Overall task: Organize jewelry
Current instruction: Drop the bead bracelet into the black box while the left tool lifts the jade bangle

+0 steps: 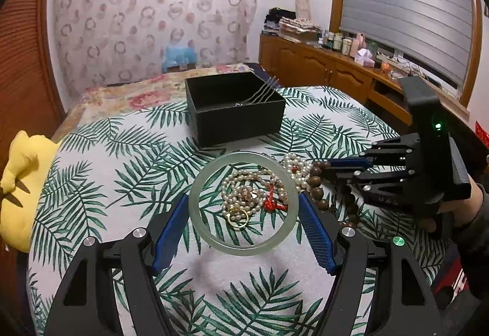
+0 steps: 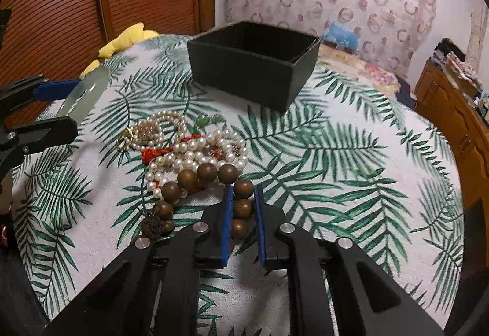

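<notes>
Leaf-print tablecloth (image 2: 336, 158) bears box (image 2: 250, 73), pearls (image 2: 195, 149)

The black box (image 2: 253, 73) hides its inside from the right wrist.

The bangle (image 1: 243, 204) is glossy, translucent stone. The beads (image 2: 207, 172) are smooth wood. The box (image 1: 235, 109) is matt black; the cloth (image 1: 128, 171) is printed fabric.

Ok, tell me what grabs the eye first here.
The pale green bangle, gripped between the left tool's blue fingers, hangs above a tangle of pearl strands. The right tool pinches the brown wooden beads beside it, with the black box behind.
</notes>
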{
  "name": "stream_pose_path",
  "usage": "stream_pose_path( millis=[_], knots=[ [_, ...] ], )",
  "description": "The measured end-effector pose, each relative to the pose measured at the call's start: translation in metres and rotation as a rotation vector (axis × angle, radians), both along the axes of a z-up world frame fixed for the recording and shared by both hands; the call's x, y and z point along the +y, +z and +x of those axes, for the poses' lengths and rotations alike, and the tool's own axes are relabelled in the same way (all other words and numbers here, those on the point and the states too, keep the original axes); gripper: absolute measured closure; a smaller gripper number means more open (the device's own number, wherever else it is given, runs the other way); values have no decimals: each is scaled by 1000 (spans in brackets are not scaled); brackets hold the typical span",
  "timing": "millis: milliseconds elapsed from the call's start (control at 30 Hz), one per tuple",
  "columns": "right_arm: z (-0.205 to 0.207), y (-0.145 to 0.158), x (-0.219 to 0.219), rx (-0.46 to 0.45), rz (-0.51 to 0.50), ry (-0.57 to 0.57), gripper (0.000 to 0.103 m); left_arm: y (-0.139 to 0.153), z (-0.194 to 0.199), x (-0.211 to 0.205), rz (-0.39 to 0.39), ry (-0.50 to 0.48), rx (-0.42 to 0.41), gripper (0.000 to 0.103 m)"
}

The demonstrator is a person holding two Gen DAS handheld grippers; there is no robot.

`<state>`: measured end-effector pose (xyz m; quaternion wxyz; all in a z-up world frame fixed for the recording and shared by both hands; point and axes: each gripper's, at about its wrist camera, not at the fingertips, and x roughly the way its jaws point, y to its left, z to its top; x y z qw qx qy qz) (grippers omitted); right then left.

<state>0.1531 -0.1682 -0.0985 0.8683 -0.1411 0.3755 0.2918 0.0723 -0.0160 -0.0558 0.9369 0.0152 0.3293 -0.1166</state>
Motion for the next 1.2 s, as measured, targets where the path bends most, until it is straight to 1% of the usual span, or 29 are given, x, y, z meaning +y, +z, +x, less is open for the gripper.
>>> stream_pose_path(
  millis=[67, 167, 367, 500, 633, 700, 800, 967, 1200],
  knots=[
    [-2, 6, -2, -5, 21, 0, 88, 1, -1, 3, -6, 7, -6, 34],
    [-7, 22, -3, -38, 42, 8, 88, 4, -2, 8, -14, 16, -15, 34],
    [-12, 57, -2, -102, 58, 24, 88, 12, -2, 12, -23, 28, -40, 34],
    [-8, 81, 0, -144, 68, 26, 88, 18, 2, 13, -25, 34, -52, 34],
    [1, 99, 7, -180, 58, 28, 88, 24, 7, 13, -15, 36, -70, 34],
    [5, 108, 13, -215, 38, 26, 88, 29, 10, 12, -5, 30, -86, 34],
    [16, 120, 20, -236, 39, 27, 88, 37, 15, 11, -3, 23, -103, 34],
    [42, 130, 31, -253, 29, 14, 88, 50, 24, 10, 9, 18, -129, 34],
    [88, 131, 40, -227, 60, -12, 88, 55, 45, 12, 20, 23, -125, 34]
  ],
)
